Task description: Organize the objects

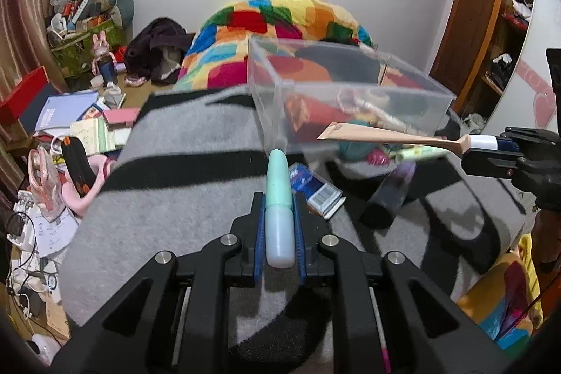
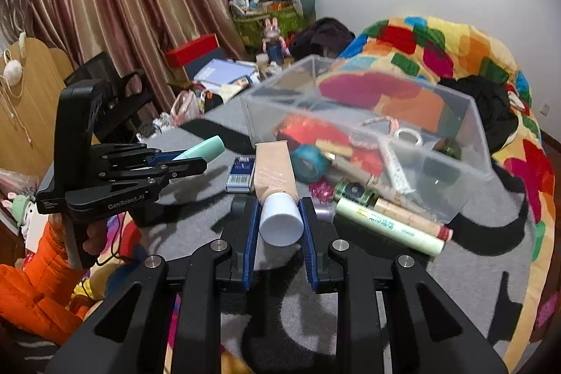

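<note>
Mint-green bottle (image 1: 279,198) sits clamped in my left gripper (image 1: 279,198); my right gripper (image 2: 280,216) grips the beige tube (image 2: 275,177) at its white cap. Beyond, the clear bin (image 2: 470,149) is open-topped: I judge both should clear its rim before release.

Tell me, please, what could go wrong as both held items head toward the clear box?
The left tool is shut on the mint bottle and the right tool is shut on the beige tube. Both face the clear box, so they might collide at its opening. The right tool grips only the tube's white cap, so the long body may swing or slip. Loose items lie against the box; a low approach could knock them.
</note>
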A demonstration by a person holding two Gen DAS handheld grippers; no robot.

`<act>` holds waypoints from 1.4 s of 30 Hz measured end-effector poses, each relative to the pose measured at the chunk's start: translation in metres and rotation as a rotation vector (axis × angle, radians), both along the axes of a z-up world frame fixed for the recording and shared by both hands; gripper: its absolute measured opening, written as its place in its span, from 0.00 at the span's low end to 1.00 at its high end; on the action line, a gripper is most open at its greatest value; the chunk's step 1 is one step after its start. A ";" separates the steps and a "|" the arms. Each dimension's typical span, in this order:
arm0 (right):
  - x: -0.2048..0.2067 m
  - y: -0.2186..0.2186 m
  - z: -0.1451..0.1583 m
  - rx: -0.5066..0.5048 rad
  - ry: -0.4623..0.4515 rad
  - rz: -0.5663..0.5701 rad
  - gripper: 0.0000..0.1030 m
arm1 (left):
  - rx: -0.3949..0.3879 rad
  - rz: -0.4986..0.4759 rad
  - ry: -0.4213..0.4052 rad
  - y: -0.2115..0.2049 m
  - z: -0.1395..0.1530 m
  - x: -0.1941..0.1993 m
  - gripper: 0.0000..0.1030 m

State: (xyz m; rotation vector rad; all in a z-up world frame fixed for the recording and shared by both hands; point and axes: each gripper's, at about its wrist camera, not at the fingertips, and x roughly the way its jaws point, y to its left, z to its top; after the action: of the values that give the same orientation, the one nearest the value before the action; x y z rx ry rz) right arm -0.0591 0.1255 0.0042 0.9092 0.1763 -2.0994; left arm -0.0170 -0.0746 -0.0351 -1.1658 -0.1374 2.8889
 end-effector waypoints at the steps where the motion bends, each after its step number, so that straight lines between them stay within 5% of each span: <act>1: 0.000 0.002 0.004 -0.009 0.009 -0.004 0.20 | 0.000 -0.001 0.013 0.000 0.005 0.001 0.14; 12: -0.011 0.021 0.041 -0.100 0.090 -0.105 0.20 | -0.006 -0.026 0.119 0.008 0.043 -0.012 0.14; 15: -0.023 0.025 0.045 -0.120 0.084 -0.135 0.08 | 0.003 -0.031 0.135 0.008 0.048 -0.020 0.14; 18: -0.034 0.029 0.047 -0.138 0.075 -0.156 0.08 | 0.017 -0.033 0.141 0.008 0.052 -0.029 0.14; 32: -0.071 0.036 0.011 -0.054 -0.008 -0.213 0.09 | 0.011 -0.067 0.081 0.018 0.052 -0.088 0.14; 35: -0.073 0.044 0.005 -0.022 -0.012 -0.208 0.16 | 0.008 -0.070 0.040 0.019 0.045 -0.101 0.14; 39: -0.069 0.044 -0.008 0.049 -0.008 -0.175 0.39 | 0.000 -0.076 -0.002 0.021 0.036 -0.116 0.14; 42: -0.064 0.038 -0.019 0.112 0.011 -0.131 0.43 | -0.009 -0.081 -0.042 0.022 0.030 -0.126 0.14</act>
State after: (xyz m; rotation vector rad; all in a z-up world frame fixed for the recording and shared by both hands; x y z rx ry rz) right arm -0.1228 0.1636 -0.0147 0.9996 0.2477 -2.2344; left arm -0.1427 -0.0522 -0.0053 -1.2043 -0.0768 2.7993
